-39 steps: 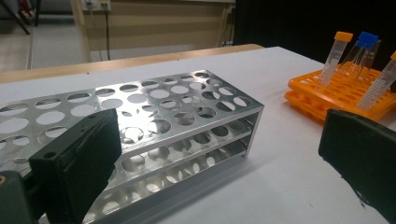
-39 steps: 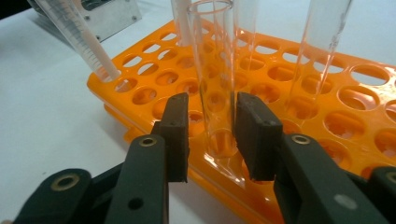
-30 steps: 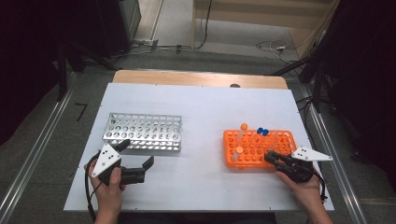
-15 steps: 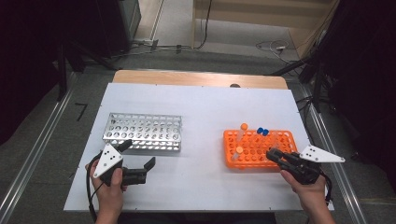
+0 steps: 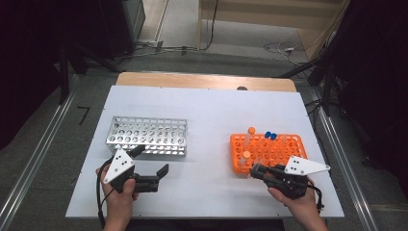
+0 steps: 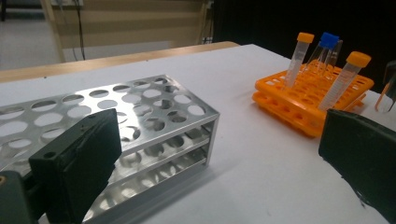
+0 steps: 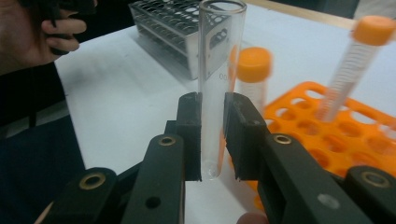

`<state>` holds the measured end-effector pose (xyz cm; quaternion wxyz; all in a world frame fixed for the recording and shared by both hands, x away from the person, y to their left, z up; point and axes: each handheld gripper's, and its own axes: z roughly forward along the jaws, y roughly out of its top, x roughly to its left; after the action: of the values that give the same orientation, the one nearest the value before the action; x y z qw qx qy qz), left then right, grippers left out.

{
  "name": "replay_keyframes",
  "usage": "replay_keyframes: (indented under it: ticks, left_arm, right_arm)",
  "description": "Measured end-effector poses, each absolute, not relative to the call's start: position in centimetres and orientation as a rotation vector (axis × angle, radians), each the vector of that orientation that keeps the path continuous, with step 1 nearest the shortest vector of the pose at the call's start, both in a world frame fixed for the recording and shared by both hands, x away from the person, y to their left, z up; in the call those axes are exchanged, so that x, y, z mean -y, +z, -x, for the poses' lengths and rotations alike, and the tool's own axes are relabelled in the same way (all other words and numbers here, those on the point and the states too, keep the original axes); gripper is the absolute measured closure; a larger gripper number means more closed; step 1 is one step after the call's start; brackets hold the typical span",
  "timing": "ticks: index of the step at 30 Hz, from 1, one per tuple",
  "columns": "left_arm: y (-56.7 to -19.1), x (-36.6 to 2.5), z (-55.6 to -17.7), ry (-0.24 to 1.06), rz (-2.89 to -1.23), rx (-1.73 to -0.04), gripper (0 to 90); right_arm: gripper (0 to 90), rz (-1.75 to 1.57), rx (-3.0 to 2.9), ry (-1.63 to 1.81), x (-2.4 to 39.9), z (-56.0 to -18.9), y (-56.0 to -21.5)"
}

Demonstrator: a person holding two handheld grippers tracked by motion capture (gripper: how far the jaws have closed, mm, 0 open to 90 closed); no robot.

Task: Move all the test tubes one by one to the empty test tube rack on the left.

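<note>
The white rectangular table spans mid-frame. A perforated steel tube rack sits centre-left, an orange plastic tube rack centre-right. Lower left, the left gripper has its jaws wide apart, empty. Lower right, the right gripper clamps a clear uncapped glass tube, upright.

Only print: faint graduation marks on clear glass tube, right gripper view, mid-height, looks like "00" – rest blurred, unreadable. Scale ticks on capped tube at right, no digits legible. Racks, grippers, table: no readable labels or brands.
</note>
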<state>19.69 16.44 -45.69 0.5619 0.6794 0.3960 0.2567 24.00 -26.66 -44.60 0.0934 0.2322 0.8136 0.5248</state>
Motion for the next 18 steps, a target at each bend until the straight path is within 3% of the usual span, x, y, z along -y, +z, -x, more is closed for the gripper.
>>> replay_keyframes:
  ticks: [11, 18]
  left_arm:
    - [-44.9, -12.5, -19.7, 0.479, -1.655, -0.890, 3.5]
    - [-44.7, -10.3, -19.6, 0.457, -1.683, -0.878, 16.2]
  right_arm:
    - [74.2, -0.622, -2.515, 1.537, 21.8, -23.5, -45.5]
    - [74.2, -0.597, -2.541, 1.530, 19.6, -23.5, -46.0]
